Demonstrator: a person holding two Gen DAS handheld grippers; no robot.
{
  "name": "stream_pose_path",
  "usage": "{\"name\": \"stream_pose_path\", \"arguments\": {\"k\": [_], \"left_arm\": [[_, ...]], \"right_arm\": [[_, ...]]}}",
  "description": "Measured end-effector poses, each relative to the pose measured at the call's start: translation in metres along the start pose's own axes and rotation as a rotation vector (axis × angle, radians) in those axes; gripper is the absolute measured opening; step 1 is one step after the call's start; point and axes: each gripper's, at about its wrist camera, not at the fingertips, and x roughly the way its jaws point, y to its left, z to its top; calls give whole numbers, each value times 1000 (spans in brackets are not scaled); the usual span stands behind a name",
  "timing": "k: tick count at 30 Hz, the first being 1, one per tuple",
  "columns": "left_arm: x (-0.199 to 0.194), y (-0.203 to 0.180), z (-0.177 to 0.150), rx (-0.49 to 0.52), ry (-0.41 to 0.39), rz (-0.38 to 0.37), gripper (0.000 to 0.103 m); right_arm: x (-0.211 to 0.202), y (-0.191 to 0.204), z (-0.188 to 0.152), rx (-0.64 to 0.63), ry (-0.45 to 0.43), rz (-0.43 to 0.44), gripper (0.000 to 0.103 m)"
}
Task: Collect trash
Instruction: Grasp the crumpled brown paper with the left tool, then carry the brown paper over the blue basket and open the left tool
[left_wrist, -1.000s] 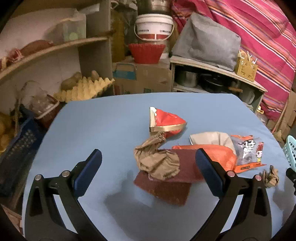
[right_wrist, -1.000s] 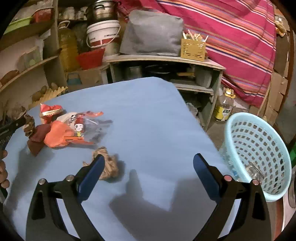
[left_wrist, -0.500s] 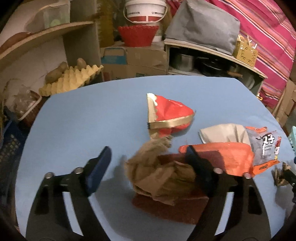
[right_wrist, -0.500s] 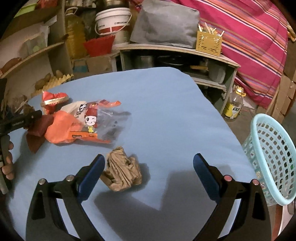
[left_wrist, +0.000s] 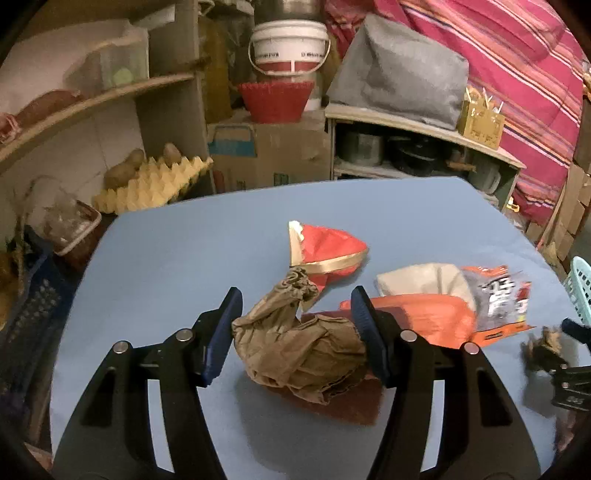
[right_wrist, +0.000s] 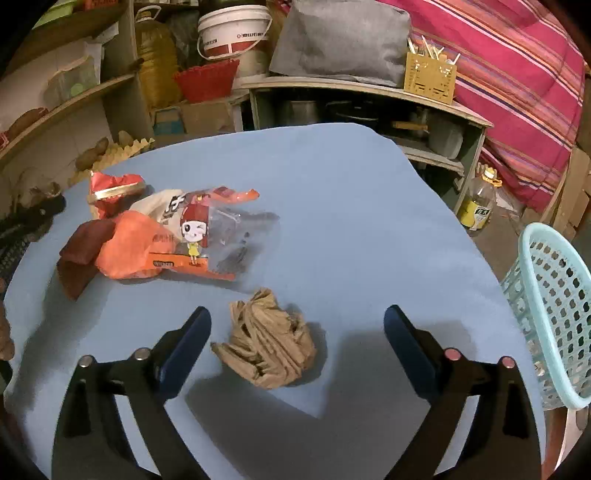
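Left wrist view, nearest first: the left gripper (left_wrist: 295, 325) has its two blue pads against either side of one crumpled brown paper bag (left_wrist: 295, 350), its jaws having just been closing; they stand narrow, clamped on the bag. A second ago those jaws stood wide with the bag lying ahead of them on a dark red sheet (left_wrist: 347, 406). That sheet now shows just under and behind the bag. Taking the bag as landmark: just right of it lies one orange wrapper (left_wrist: 428, 321), beyond that one beige packet (left_wrist: 424, 280) and one clear snack bag with red print (left_wrist: 498, 299). Straight behind the bag sits one red and gold wrapper (left_wrist: 325, 247), touching the bag's twisted neck. All lie on the blue table (left_wrist: 184, 251). Far right of the bag, blurred, the other gripper's tip shows beside a second brown wad.

Right wrist view: the right gripper (right_wrist: 295, 332) stands wide, with one crumpled brown paper ball (right_wrist: 269, 339) between its fingers, nearer the left finger and touched by neither. Its jaws have just been closing a little. A second ago the ball lay at the left fingertip, further ahead. Left and beyond the ball lies the same wrapper pile; right of it, off the table edge, stands one light blue basket (right_wrist: 554, 314). Two brown paper pieces in all, and four other wrappers plus the sheet
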Motion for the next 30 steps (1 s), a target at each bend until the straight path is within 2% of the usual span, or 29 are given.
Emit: {"name": "stream_pose_path", "arguments": {"k": [3,5,10,15,21,30], "left_arm": [[-15,-7,0,-21,-6,-16,60],[-26,-17,-1,-22,-14,-28,60],[-48,-43,-5,-19,-26,-49,60],[-66,-82,-7,2,-42,-57,60],[-86,-136,-9,33,-74,-107,60],[-103,-245,-10,93,-118,-222,61]], "right_arm": [[4,-2,-2,6,28,43,61],[5,-5,-4,15,36,73,51],[-5,-17,-6,34,14,123,50],[-30,-48,-4,71,-34,114,50],[-69,-109,0,110,-112,47,50],[-115,-215,0,180,-187,-62,50]]}}
